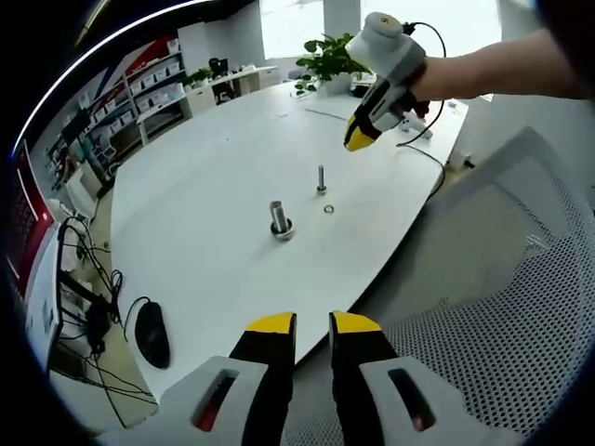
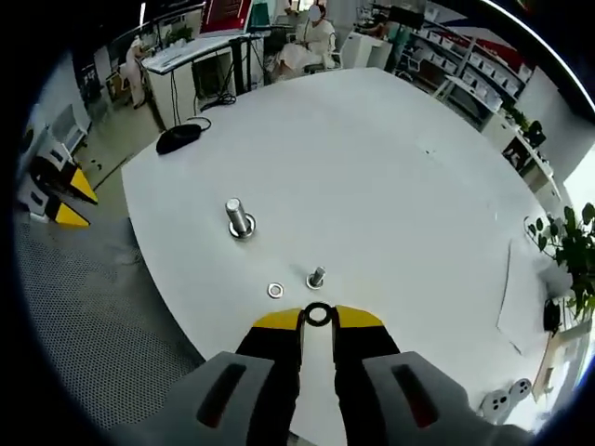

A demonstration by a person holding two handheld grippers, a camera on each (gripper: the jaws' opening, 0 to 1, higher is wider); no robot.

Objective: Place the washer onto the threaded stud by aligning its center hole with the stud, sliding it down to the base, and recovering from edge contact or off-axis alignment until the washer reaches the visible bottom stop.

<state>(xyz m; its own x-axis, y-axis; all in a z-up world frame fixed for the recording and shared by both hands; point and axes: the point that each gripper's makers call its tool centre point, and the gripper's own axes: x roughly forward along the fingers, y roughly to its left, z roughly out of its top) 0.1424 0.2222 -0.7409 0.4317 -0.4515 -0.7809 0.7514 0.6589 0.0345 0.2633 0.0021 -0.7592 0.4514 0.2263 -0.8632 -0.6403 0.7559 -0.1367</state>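
In my right gripper view, the right gripper [image 2: 317,318] has its yellow-tipped fingers pinched on a dark washer [image 2: 318,315], held just short of the small threaded stud [image 2: 316,277] that stands near the desk [image 2: 390,167] edge closest to me. A second, silver washer [image 2: 275,291] lies flat on the desk just beside that stud, and a larger bolt [image 2: 238,219] stands apart from both, nearer the black mouse [image 2: 178,137] at the far corner. My left gripper [image 1: 312,325] hangs off the desk edge with fingers slightly apart, holding nothing.

Bright window [image 1: 297,23] glare, sharp focus, fisheye-bent edges.
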